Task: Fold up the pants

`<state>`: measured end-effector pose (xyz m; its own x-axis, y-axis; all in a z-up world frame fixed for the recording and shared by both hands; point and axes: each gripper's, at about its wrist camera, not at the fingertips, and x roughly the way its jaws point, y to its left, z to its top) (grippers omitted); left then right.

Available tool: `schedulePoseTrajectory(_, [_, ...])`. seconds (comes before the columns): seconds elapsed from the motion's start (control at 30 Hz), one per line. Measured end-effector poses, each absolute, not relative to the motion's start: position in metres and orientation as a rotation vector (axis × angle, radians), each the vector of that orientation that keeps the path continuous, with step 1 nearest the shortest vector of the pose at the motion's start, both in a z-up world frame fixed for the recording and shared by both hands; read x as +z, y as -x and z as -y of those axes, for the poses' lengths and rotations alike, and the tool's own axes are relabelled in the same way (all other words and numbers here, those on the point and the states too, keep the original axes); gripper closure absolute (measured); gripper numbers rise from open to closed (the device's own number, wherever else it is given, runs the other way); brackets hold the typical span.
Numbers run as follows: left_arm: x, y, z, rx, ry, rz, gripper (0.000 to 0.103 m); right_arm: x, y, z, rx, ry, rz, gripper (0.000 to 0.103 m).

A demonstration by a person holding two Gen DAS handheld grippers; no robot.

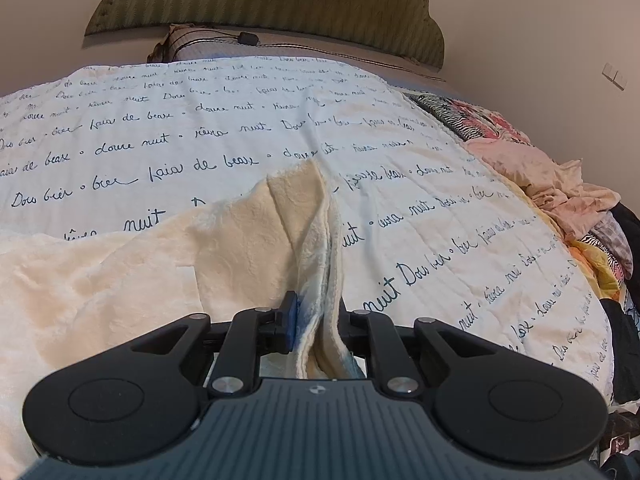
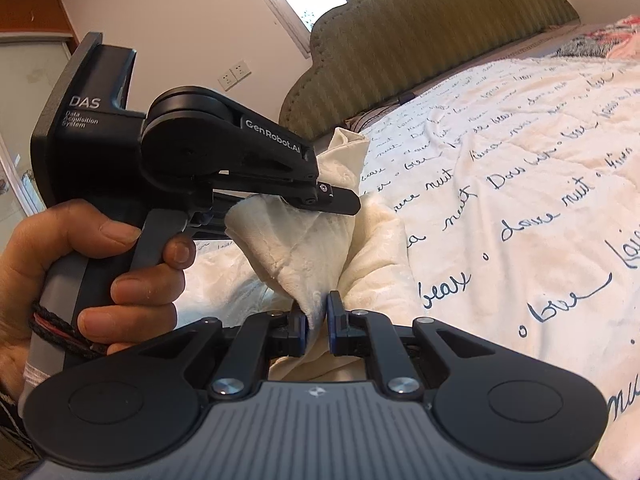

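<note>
Both claws, left gripper [image 1: 314, 320] and right gripper [image 2: 318, 322], are pinching the cream pants [image 1: 120, 272], so I'd keep that edge taut while laying it onto the bedspread [image 1: 240, 128].

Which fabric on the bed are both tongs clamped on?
The plain cream pants, held by left tongs and right tongs; the script-printed bedspread and pink clothes heap lie untouched.

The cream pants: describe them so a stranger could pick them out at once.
Start at the bed, covered by a white quilt printed with dark cursive writing. On its near part lie the pants, one bunched edge pinched in both grippers. They are plain, fuzzy and cream, unlike the lettered quilt and the pink and patterned clothes pile at the bed's edge.
</note>
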<state>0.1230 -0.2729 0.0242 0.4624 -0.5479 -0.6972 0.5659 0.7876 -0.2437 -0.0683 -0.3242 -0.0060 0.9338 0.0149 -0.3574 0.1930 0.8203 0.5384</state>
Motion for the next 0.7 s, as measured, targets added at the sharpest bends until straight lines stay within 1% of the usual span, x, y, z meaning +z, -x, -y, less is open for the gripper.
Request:
schedulePoseTrajectory(0.07, [0.023,-0.124,0.272,-0.693,-0.003,-0.851,0.083,-0.006,0.069,0.325,-0.092,-0.615,-0.362,0.093])
schedulePoseTrajectory(0.13, [0.022,-0.126,0.269,-0.722,0.044,-0.866,0.068,-0.006,0.069,0.325,-0.093,-0.612,-0.364,0.093])
schedulePoseTrajectory(0.23, [0.022,-0.128,0.268,-0.733,0.072,-0.872,0.065,-0.005,0.069,0.326,-0.094,-0.621,-0.361,0.092])
schedulePoseTrajectory(0.3, [0.024,-0.127,0.267,-0.741,0.073,-0.865,0.064,-0.007,0.070,0.328,-0.098,-0.644,-0.360,0.087])
schedulePoseTrajectory(0.33, [0.024,-0.127,0.266,-0.746,0.077,-0.865,0.063,-0.007,0.071,0.329,-0.098,-0.655,-0.359,0.086])
schedulePoseTrajectory(0.37, [0.025,-0.127,0.265,-0.756,0.089,-0.862,0.057,-0.008,0.071,0.330,-0.098,-0.664,-0.359,0.083])
schedulePoseTrajectory(0.4, [0.027,-0.128,0.262,-0.776,0.119,-0.856,0.054,-0.008,0.072,0.331,-0.098,-0.672,-0.360,0.082])
schedulePoseTrajectory(0.43, [0.030,-0.127,0.259,-0.801,0.149,-0.844,0.048,-0.009,0.072,0.331,-0.102,-0.679,-0.360,0.082])
schedulePoseTrajectory(0.47, [0.033,-0.126,0.257,-0.821,0.167,-0.825,0.045,-0.008,0.073,0.331,-0.108,-0.680,-0.359,0.082])
schedulePoseTrajectory(0.53, [0.043,-0.119,0.256,-0.835,0.162,-0.760,0.037,-0.008,0.076,0.333,-0.135,-0.676,-0.354,0.081])
schedulePoseTrajectory(0.57, [0.049,-0.115,0.255,-0.830,0.139,-0.726,0.034,-0.007,0.078,0.335,-0.148,-0.679,-0.358,0.081])
schedulePoseTrajectory(0.63, [0.056,-0.110,0.254,-0.796,0.081,-0.684,0.034,-0.008,0.082,0.339,-0.154,-0.705,-0.354,0.081])
schedulePoseTrajectory(0.67, [0.058,-0.109,0.250,-0.776,0.064,-0.671,0.033,-0.008,0.084,0.341,-0.160,-0.712,-0.350,0.079])
schedulePoseTrajectory(0.7, [0.058,-0.108,0.245,-0.759,0.055,-0.665,0.033,-0.007,0.087,0.342,-0.171,-0.708,-0.351,0.074])
